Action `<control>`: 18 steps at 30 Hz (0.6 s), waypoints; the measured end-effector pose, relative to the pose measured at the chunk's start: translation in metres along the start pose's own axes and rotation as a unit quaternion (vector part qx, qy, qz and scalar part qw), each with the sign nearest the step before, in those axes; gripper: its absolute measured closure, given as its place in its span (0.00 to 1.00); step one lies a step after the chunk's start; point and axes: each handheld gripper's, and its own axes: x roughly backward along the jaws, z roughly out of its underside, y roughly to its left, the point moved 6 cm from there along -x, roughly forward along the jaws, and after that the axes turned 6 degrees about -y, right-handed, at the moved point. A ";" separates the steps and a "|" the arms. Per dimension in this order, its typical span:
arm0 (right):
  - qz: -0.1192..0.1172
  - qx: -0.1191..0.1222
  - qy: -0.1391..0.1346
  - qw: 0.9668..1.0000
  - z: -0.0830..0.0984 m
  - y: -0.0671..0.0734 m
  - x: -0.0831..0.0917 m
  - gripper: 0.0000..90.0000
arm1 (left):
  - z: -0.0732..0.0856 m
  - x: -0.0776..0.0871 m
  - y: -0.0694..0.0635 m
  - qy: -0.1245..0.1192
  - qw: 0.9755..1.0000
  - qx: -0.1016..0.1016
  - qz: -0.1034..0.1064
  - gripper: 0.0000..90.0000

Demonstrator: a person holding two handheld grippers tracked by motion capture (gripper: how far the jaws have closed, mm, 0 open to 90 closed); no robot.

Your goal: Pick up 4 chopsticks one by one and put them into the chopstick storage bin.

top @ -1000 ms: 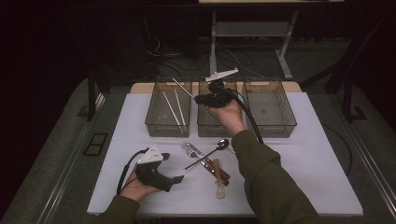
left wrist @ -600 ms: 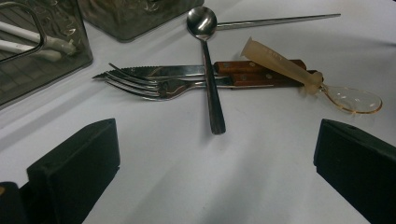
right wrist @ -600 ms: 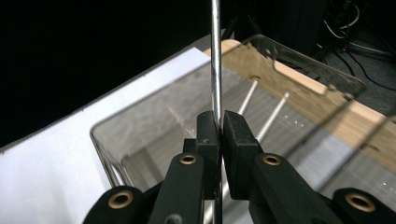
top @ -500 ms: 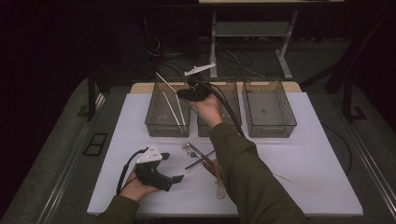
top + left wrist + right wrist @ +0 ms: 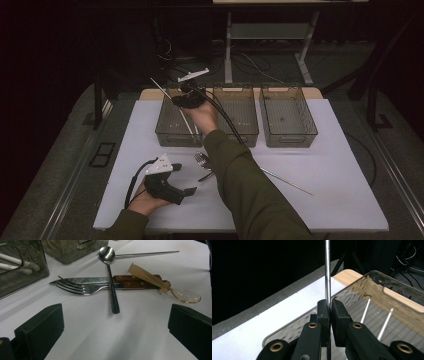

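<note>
Right gripper [image 5: 330, 305] clamping thin metal rod [image 5: 327, 270], jaws nearly closed on it, rod sticking up past jaw tips and running down between them; gripper hovering over left clear bin [image 5: 176, 122], two pale sticks [image 5: 384, 323] lying inside bin just right of jaws

Left gripper [image 5: 115, 325] resting on white table [image 5: 100, 340], jaws standing wide apart, gripping nothing; spoon [image 5: 110, 277], fork [image 5: 77, 287], knife [image 5: 105, 279] and plastic spoon [image 5: 162, 286] lying ahead of jaw tips, untouched
</note>
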 end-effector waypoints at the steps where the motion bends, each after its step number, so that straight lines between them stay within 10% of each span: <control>1: 0.001 -0.001 0.004 1.000 0.003 0.000 -0.003 0.95 | 0.000 0.000 0.000 0.001 1.000 -0.002 0.000 0.00; 9: 0.030 -0.006 0.049 0.998 0.025 -0.005 -0.016 0.94 | 0.000 0.000 -0.001 0.001 1.000 -0.001 0.003 0.00; 18: 0.030 0.014 0.059 0.998 0.021 -0.002 -0.003 0.70 | 0.000 -0.001 -0.001 0.002 1.000 -0.001 0.002 0.00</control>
